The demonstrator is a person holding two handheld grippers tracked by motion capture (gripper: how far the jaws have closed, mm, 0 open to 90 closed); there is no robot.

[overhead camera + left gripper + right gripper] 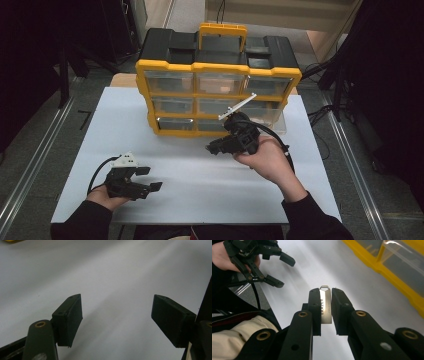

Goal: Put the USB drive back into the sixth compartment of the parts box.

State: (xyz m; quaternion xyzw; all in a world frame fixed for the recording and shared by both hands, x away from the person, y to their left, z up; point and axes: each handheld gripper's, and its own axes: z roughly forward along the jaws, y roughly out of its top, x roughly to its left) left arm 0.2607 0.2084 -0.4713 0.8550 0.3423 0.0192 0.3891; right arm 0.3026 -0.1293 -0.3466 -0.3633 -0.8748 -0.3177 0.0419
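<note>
A white table (pixel 200 180) carries a yellow-and-black drawer organizer (pixel 217 75) at its far edge.

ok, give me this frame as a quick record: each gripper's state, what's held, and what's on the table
left gripper: open, nothing between its jaws, low over the table near the front left
right gripper: shut on a flat metal USB stick
organizer: yellow and black, clear drawers, stands at the back of the table
open drawer: bottom right one looks pulled out
table: white top
</note>
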